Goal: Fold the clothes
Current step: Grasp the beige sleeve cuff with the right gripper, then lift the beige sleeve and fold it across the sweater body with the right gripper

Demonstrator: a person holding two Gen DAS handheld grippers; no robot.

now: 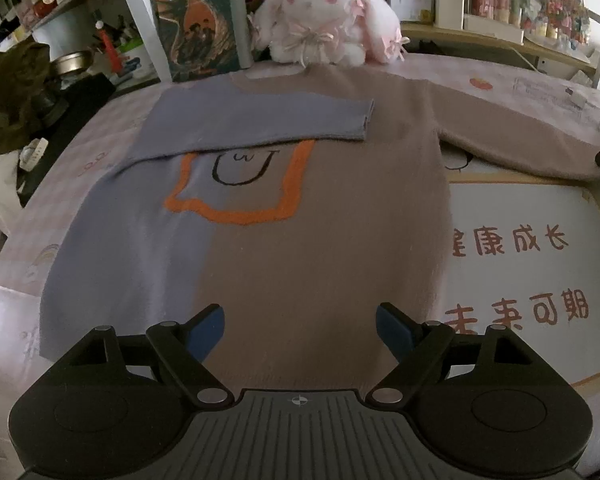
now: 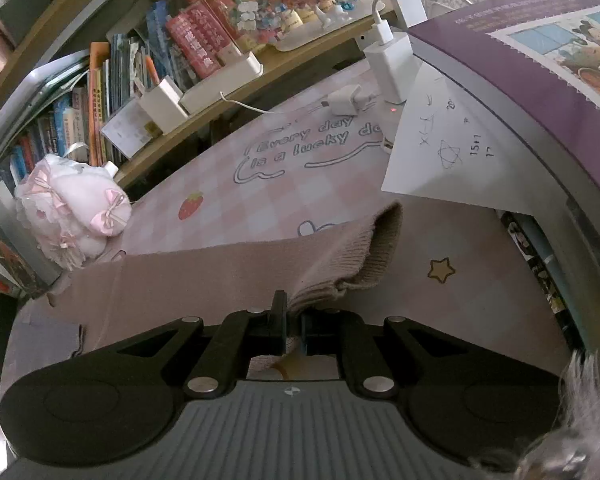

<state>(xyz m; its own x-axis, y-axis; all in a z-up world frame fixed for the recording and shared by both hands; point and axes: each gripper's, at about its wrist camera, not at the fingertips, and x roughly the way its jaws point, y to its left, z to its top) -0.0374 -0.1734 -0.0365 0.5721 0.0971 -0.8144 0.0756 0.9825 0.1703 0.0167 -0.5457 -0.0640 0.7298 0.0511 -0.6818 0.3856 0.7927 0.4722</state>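
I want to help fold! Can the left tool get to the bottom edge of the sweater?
Probably yes. The left tool hangs open right above the sweater near its bottom edge, and nothing lies between them. The purple sleeve is already folded across the chest, out of the way.

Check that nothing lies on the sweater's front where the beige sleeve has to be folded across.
Nothing foreign does. Only the folded blue sleeve lies across the chest of the sweater. The right gripper is shut on the beige sleeve cuff.
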